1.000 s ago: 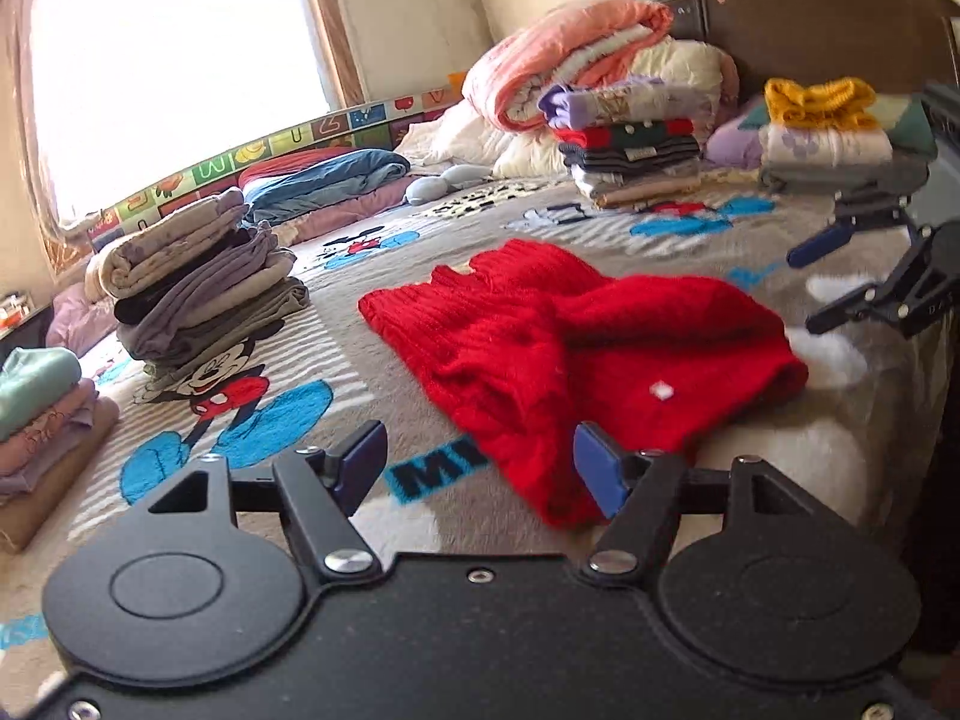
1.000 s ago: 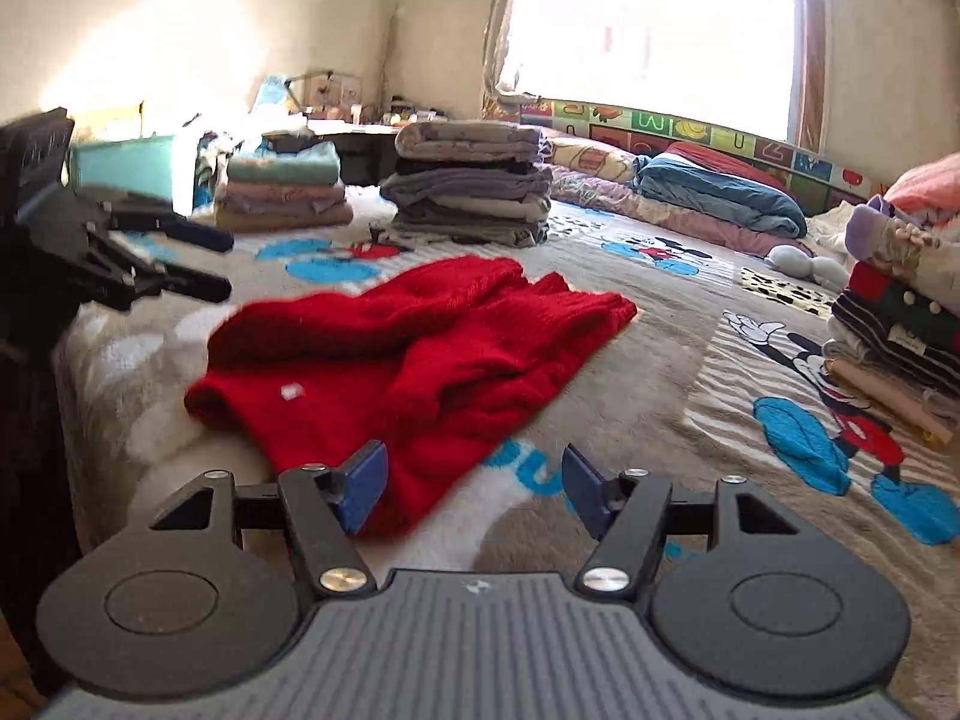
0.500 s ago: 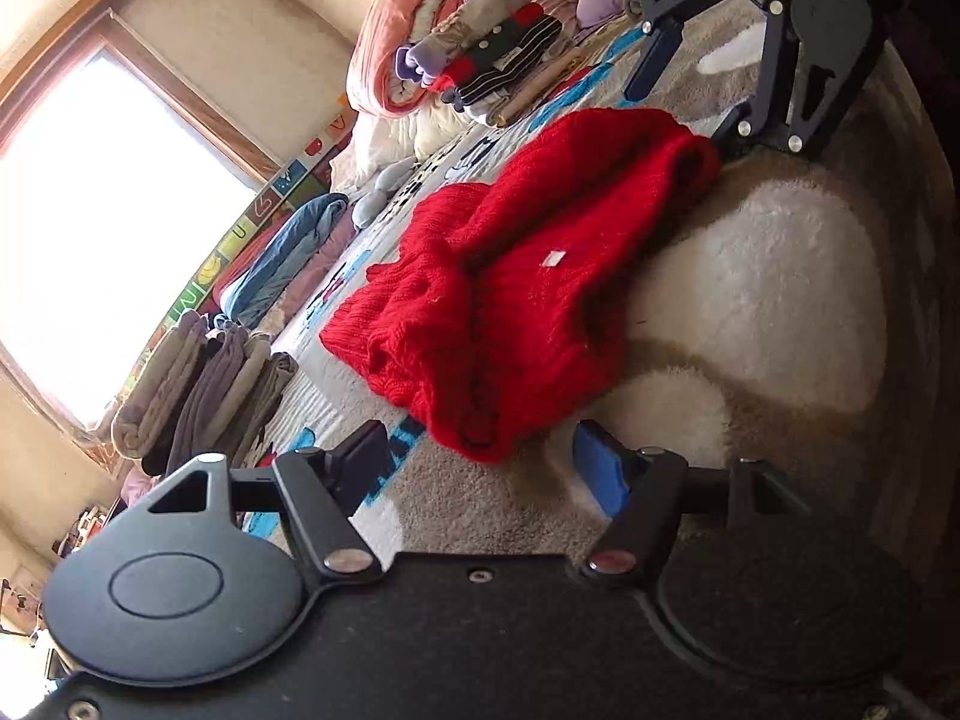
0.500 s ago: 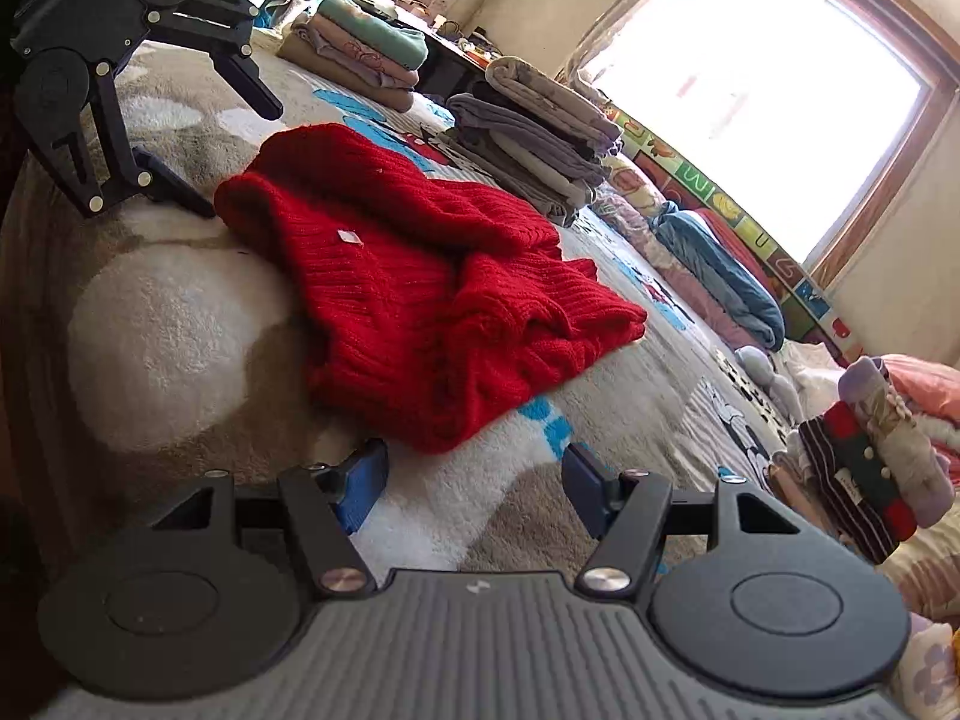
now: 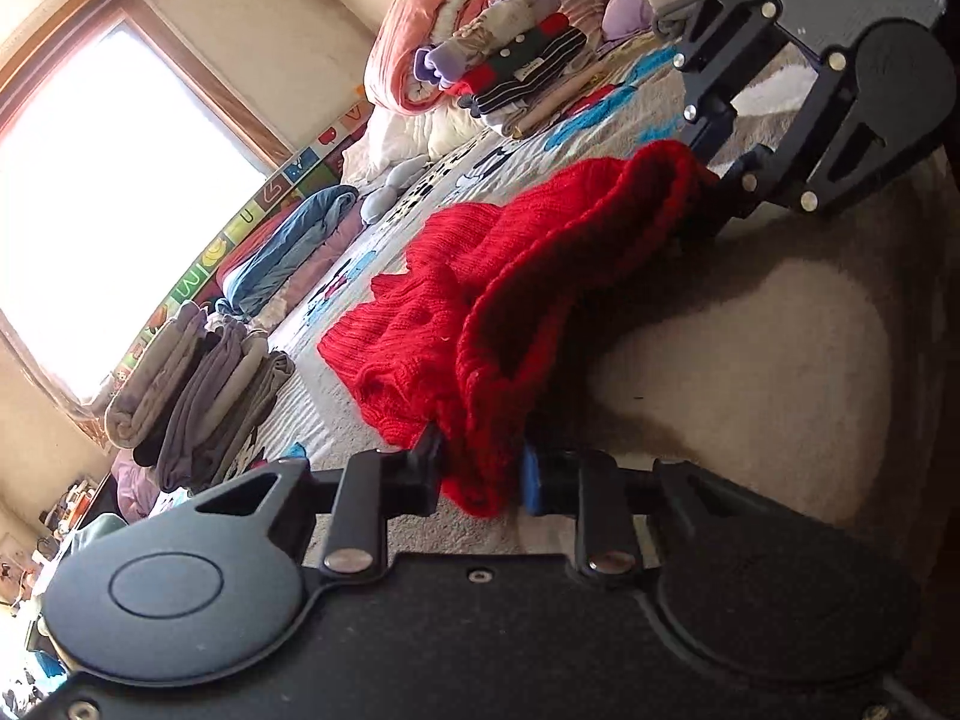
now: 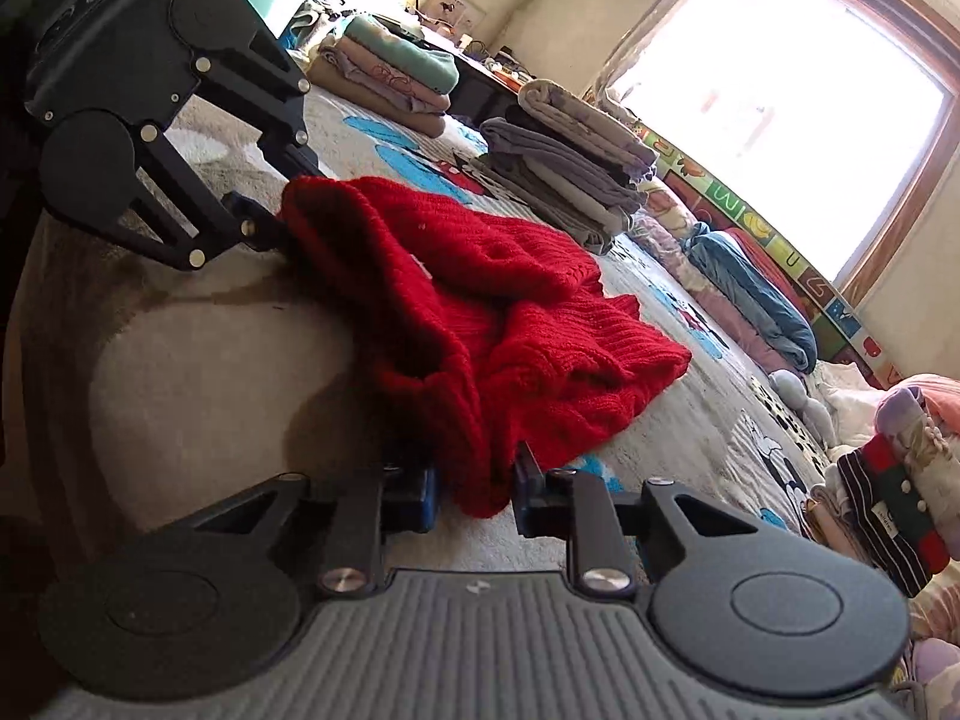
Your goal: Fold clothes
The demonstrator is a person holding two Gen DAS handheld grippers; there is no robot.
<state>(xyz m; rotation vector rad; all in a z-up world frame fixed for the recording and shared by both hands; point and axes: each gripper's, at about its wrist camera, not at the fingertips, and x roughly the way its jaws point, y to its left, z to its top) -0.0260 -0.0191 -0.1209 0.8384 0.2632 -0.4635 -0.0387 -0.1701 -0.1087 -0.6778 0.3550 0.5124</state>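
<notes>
A red knit sweater (image 5: 480, 300) (image 6: 480, 276) lies bunched on the cartoon-print bed blanket (image 5: 750, 372) (image 6: 198, 372). In the left wrist view, my left gripper (image 5: 480, 471) is shut on the sweater's near edge, with knit bulging between the fingers. My right gripper (image 5: 714, 180) shows at the upper right, holding the far end of that edge. In the right wrist view, my right gripper (image 6: 474, 489) is shut on its own corner of the sweater, and the left gripper (image 6: 270, 222) pinches the other end at upper left. The held edge is lifted off the bed between them.
Folded grey stacks (image 5: 204, 396) (image 6: 570, 168) stand beyond the sweater. A striped pile (image 5: 516, 72) (image 6: 888, 516) sits by the pink bedding (image 5: 420, 18). A blue blanket (image 5: 288, 246) (image 6: 756, 294) lies under the window. Another folded pile (image 6: 390, 72) is at the far corner.
Both grippers dropped onto the sweater's near edge and went from open to shut on it. The edge now stands raised between them, where earlier it lay flat.
</notes>
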